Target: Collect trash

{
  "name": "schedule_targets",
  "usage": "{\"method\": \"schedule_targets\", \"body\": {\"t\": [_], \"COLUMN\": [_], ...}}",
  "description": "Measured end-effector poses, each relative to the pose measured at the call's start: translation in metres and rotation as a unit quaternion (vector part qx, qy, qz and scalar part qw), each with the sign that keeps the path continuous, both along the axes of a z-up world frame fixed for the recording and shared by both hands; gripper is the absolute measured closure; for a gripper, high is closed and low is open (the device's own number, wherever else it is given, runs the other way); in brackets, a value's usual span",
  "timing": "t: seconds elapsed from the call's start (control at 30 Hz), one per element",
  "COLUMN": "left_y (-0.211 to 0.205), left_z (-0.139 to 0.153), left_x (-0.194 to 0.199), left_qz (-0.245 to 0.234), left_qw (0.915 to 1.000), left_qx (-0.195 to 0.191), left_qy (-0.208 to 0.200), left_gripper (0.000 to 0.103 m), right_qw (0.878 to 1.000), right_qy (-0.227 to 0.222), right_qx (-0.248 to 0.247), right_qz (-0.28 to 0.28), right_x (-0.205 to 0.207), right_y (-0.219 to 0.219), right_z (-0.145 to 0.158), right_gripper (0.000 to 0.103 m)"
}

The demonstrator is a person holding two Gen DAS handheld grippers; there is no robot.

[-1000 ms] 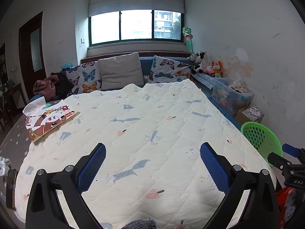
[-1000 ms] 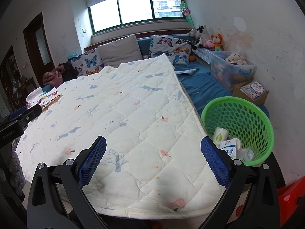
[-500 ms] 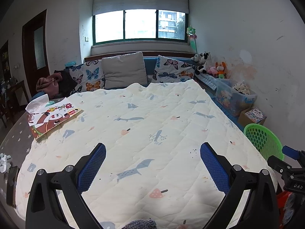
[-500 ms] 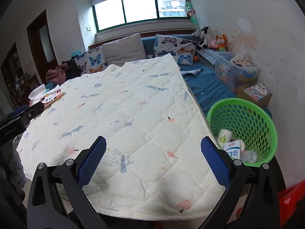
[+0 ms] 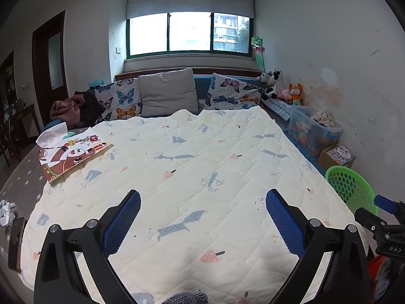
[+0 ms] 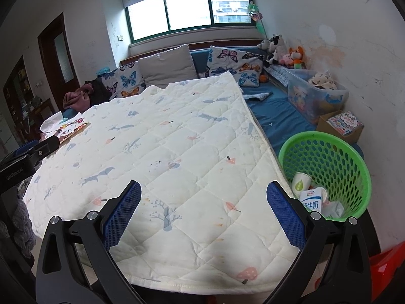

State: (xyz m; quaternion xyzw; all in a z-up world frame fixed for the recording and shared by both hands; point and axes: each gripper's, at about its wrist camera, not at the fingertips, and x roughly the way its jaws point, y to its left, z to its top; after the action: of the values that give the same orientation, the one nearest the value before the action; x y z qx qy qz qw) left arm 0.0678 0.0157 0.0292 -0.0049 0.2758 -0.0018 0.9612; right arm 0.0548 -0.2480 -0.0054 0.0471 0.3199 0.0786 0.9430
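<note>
Right wrist view: right gripper (image 6: 203, 207) was held wide, empty, beside the green basket (image 6: 354, 177); left gripper (image 5: 202, 215) likewise wide.

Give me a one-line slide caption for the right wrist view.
Open right gripper above a quilted bedspread, beside a green basket holding a paper cup and milk carton.

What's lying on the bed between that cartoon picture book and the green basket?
Only bare quilt. The left wrist view shows nothing resting on it between the picture book and the green basket.
</note>
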Motion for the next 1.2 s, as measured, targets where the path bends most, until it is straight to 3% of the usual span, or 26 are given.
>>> {"method": "schedule_targets", "body": {"t": [1.2], "left_y": [0.0012], "left_z": [0.0001], "left_x": [-0.0048], "left_qz": [0.006], "left_qw": [1.0000], "left_qx": [-0.002], "left_qy": [-0.002], "left_gripper": [0.007], "right_qw": [1.000], "right_qy": [0.000], "right_qx": [0.010], "right_qz": [0.002], "right_x": [-0.0004], "right_y": [-0.0017], "right_z": [-0.0015], "right_gripper": [0.004]}}
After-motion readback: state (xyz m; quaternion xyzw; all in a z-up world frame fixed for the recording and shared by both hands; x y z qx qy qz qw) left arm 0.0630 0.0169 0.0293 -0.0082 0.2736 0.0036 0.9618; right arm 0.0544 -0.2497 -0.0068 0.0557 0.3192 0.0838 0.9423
